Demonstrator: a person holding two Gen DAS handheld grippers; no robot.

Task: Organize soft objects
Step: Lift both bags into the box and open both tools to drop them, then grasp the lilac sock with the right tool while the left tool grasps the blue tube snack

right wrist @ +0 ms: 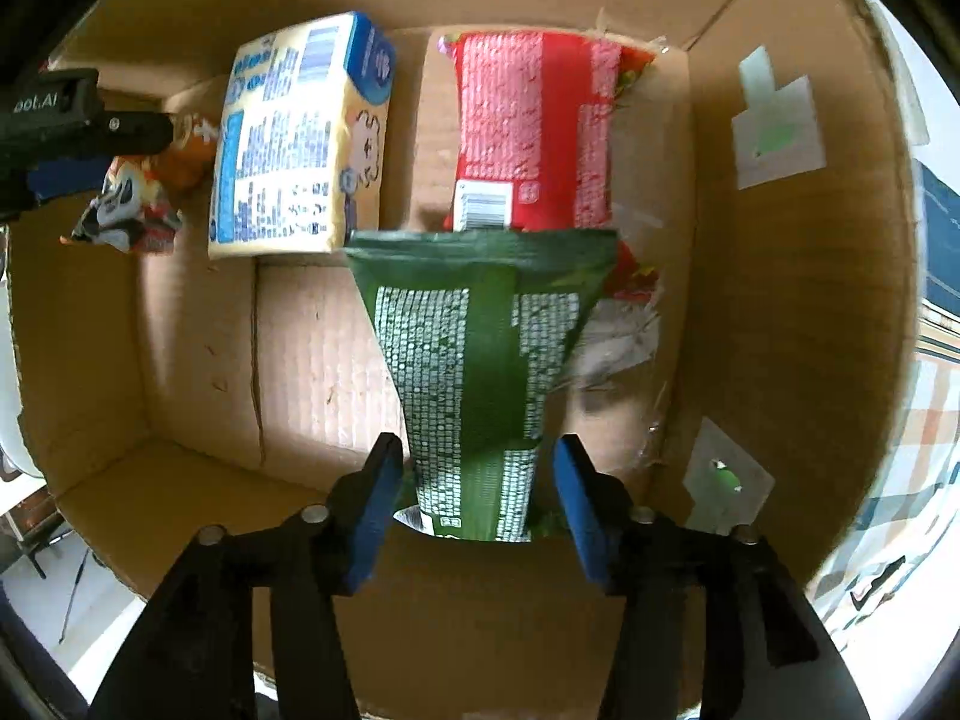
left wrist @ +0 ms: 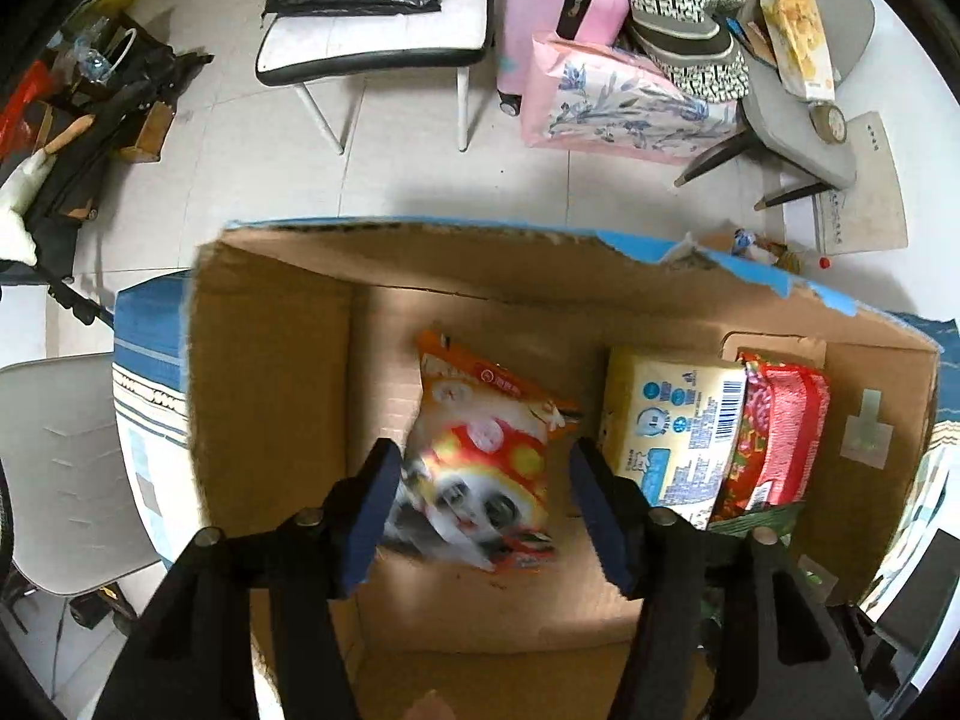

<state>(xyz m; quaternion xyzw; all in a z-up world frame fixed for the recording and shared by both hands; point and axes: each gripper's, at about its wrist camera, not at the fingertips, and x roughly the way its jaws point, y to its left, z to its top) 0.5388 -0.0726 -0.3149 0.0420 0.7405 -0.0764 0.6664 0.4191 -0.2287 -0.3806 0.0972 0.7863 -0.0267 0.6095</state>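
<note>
- Step in hand, as I read it: packing soft packets into the open brown cardboard box [right wrist: 780, 312]; both grippers are over or inside it.
- Left gripper [left wrist: 486, 468]: fingers [left wrist: 375, 504] spread wide, straddling the orange-and-red crinkly snack bag with a panda print [left wrist: 480, 450] at centre frame of the left view. The left pad looks close to the bag edge, the right pad stands clear of it. Can't tell whether there is any contact; it doesn't look clamped.
- The snack bag lies on the box floor, left of the pale yellow soft pack with blue print and barcode [left wrist: 672, 426]. The red plastic-wrapped soft pack [left wrist: 780, 432] sits touching that yellow pack on its right.
- Right gripper [right wrist: 474, 480]: fingers [right wrist: 576, 510] partly open, with the dark green foil pouch with white small print [right wrist: 480, 348] running between them toward centre frame. A gap shows at both pads, so the grip is loose or already let go; can't say which.
- The green pouch's far end overlaps the near end of the red pack in the right view; the box floor at lower left of that frame is bare.
- Next move, my guess: lay the green pouch flat in front of the red pack, open fully and pull out straight so the pouch isn't dragged.
- Left side: either close on the snack bag to shift it toward the yellow pack, or lift out if it's placed.
</note>
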